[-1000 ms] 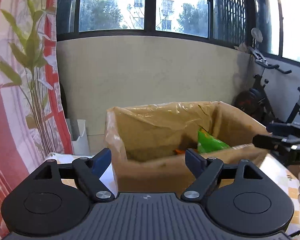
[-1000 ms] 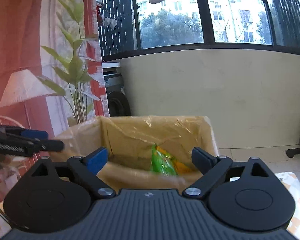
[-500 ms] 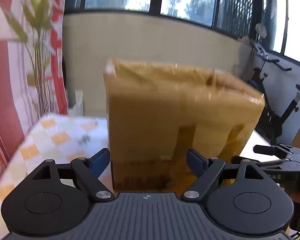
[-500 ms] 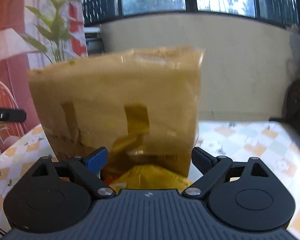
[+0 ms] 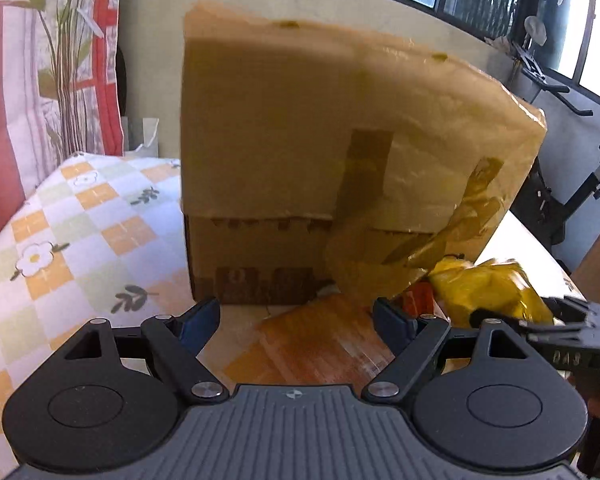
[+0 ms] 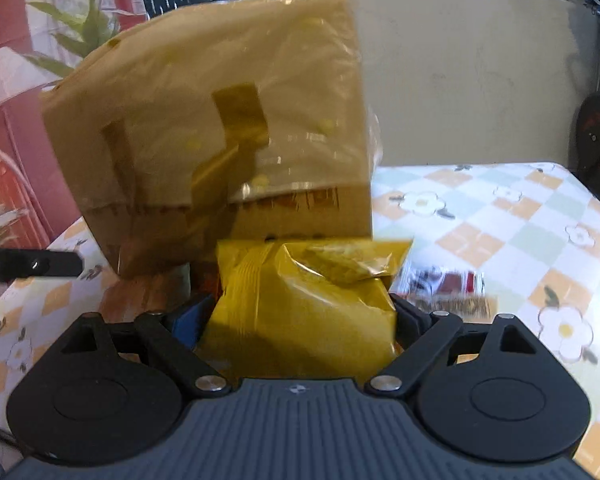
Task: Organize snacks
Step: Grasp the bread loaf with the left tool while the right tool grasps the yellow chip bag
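Observation:
A tall cardboard box point(image 5: 300, 152) wrapped in clear tape stands on the table; it also fills the right wrist view point(image 6: 220, 140). My left gripper point(image 5: 296, 320) is open and empty, low above an orange snack packet point(image 5: 320, 344) lying in front of the box. My right gripper point(image 6: 300, 316) is open, with a yellow snack bag point(image 6: 304, 304) lying between its fingers on the table. The same yellow bag point(image 5: 492, 292) and the right gripper point(image 5: 564, 332) show at the right of the left wrist view.
The table has a checked floral cloth point(image 5: 60, 248). A red and white packet point(image 6: 448, 284) lies right of the yellow bag. The left gripper's finger point(image 6: 32, 266) shows at the left edge. An exercise bike point(image 5: 572, 184) stands beyond the table.
Both grippers have dropped from above the box's open top to table level in front of it. The right gripper now straddles the yellow bag.

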`<action>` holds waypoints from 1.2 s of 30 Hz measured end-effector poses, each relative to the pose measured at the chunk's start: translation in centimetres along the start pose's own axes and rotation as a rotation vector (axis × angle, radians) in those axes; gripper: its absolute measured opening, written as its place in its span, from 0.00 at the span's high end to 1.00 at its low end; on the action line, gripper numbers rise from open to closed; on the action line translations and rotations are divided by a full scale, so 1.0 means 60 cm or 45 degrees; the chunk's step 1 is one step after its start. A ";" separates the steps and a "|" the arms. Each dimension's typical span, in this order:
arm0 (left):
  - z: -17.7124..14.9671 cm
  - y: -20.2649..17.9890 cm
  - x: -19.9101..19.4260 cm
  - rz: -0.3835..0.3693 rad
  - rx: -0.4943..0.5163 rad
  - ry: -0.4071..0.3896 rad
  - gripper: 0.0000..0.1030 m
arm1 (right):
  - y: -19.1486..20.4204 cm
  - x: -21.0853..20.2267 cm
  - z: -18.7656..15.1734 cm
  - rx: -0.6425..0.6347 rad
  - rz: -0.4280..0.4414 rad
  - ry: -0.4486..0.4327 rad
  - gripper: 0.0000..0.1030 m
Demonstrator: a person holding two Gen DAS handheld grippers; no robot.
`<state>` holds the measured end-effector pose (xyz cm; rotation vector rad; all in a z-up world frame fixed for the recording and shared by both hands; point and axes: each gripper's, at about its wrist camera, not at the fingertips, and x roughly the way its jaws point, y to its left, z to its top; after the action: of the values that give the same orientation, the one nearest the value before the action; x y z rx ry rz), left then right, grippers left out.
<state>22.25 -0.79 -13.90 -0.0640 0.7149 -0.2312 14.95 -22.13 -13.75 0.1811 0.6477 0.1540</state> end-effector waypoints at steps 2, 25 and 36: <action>-0.007 -0.008 0.006 0.000 -0.001 0.018 0.17 | -0.009 -0.006 -0.018 0.031 0.017 -0.011 0.11; -0.029 -0.068 0.106 0.183 -0.281 0.167 0.14 | -0.055 -0.037 -0.080 0.157 0.163 -0.217 0.20; -0.048 -0.088 0.131 0.328 -0.142 0.192 0.23 | -0.057 -0.041 -0.081 0.171 0.167 -0.211 0.20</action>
<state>25.12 -7.67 -20.39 -0.0601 0.8777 0.0512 10.36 -25.34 -16.86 0.3624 0.4813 0.2197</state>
